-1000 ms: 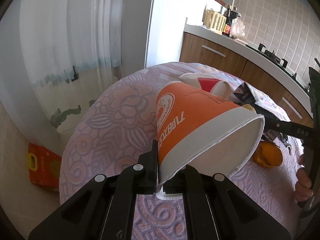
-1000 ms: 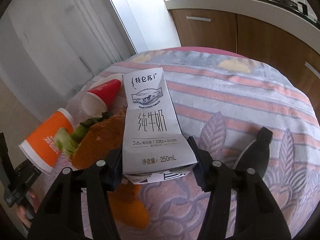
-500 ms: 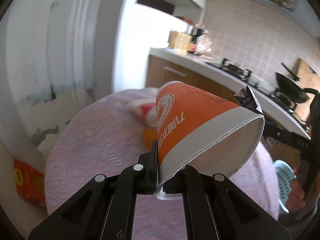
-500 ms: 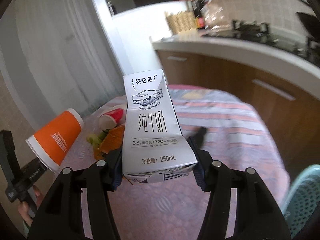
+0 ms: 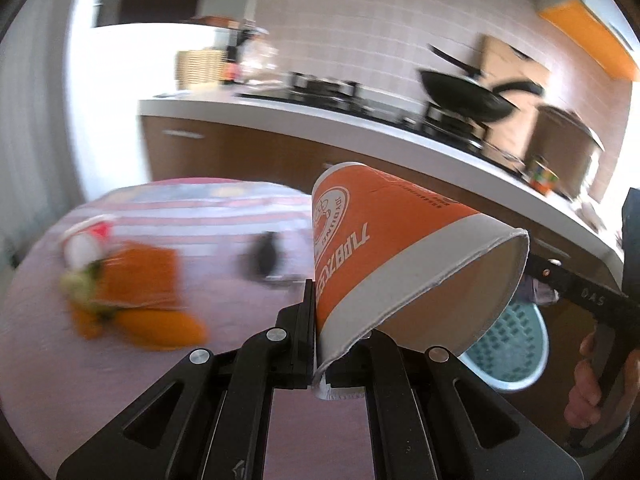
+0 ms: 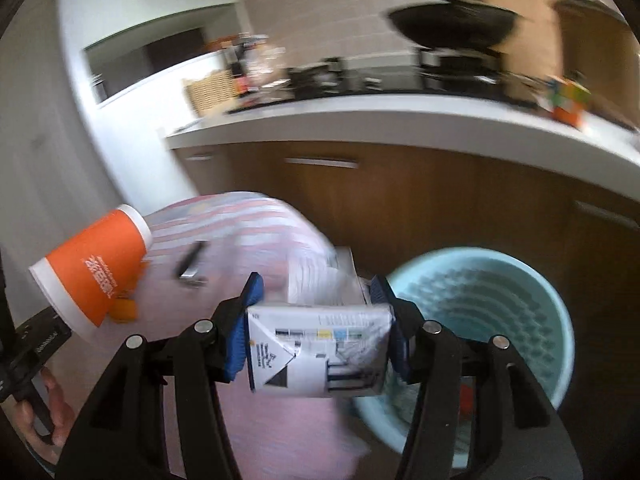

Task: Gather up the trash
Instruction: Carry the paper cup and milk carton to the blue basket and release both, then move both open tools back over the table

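Your paper cup [image 5: 404, 264] is orange with a white band at the rim and white lettering on its side. It lies tipped, mouth toward the lower right, rim slightly dented. Your left gripper [image 5: 340, 344] is pinched tight on the cup's rim wall, one finger outside, the other inside the mouth.

The milk carton [image 6: 320, 340] is white with black print and small colour squares along a seam. Its folded end faces the camera, and its top is blurred. Your right gripper [image 6: 320, 332] is clamped on it, jaws about half apart, blue pads [image 6: 240, 332] pressing both sides.

Taking the pale blue basket [image 6: 500, 320] as landmark: the carton sits just left of its rim and above it. The cup is further left, over the pink patterned table [image 5: 168, 380]. Orange peel and greens [image 5: 132, 292] lie on the table, blurred, well left of the basket.
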Available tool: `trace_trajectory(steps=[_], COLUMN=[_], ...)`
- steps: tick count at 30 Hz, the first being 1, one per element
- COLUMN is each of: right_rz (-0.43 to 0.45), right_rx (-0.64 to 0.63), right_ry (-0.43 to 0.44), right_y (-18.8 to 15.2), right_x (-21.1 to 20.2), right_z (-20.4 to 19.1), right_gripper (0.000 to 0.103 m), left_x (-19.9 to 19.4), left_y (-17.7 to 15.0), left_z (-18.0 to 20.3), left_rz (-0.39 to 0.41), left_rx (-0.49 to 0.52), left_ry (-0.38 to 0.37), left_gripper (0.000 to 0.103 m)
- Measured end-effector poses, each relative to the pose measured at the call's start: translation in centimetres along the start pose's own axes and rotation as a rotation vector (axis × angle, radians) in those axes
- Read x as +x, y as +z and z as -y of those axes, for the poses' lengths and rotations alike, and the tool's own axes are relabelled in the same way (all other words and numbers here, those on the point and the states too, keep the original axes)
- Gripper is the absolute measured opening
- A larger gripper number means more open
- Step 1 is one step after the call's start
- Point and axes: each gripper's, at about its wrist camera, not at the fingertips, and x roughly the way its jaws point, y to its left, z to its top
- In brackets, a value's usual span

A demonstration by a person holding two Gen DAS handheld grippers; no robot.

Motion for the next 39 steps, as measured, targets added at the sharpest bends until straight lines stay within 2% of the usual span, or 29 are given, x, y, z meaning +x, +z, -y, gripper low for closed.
trace_trajectory(steps=[6,9,17,18,19,20,21,25,30,39], right_rz=[-0.040,-0.049,-0.070,-0.079,-0.085,-0.092,-0.091,-0.087,-0.090,-0.077], right_rx=[0.119,0.151,0.221,0.235,0.245,0.259,0.270,0.284,0.285,0.201], right_ry=[-0.094,-0.136,-0.172,-0.173,-0.174,-0.172,-0.168,-0.170,-0.156,-0.107], right_y=[-2.3,-3.1,-4.6,-4.7,-4.8,-5.0,-5.2,-5.3,-5.3,-4.2], right_x=[0.4,0.5,1.1,1.3,1.3,1.3,1.2,1.1,1.0,1.0], right_z=[6.9,9.1,13.3,13.7,14.0,14.5,14.9,15.5,15.2,10.6], right_gripper=[0.052,0.052,0.052,0.052,0.057,0.061,0.062,0.062,0.062,0.062], left_x=[4.5,6.5,10.7,11.2,11.5,11.7,11.8,11.9,11.6,8.4], left_y=[-0.1,-0.6,-1.4,-1.6,-1.8,-2.0,-2.3,-3.1,-3.2,-2.6], left_z=[6.5,9.1,15.9,16.7,17.2,17.5,17.6,17.9,16.8,12.2], left_rz=[-0.079,-0.119,-0.198,-0.210,-0.218,-0.225,-0.222,-0.232,-0.231,-0.171], left_rx=[0.077,0.104,0.200,0.216,0.227,0.236,0.243,0.279,0.251,0.151], left_ry=[-0.111,-0.150,-0.197,-0.202,-0.206,-0.203,-0.195,-0.200,-0.198,-0.181], left_gripper=[0.001,0.001,0.002,0.007,0.027,0.041,0.061,0.063,0.063,0.063])
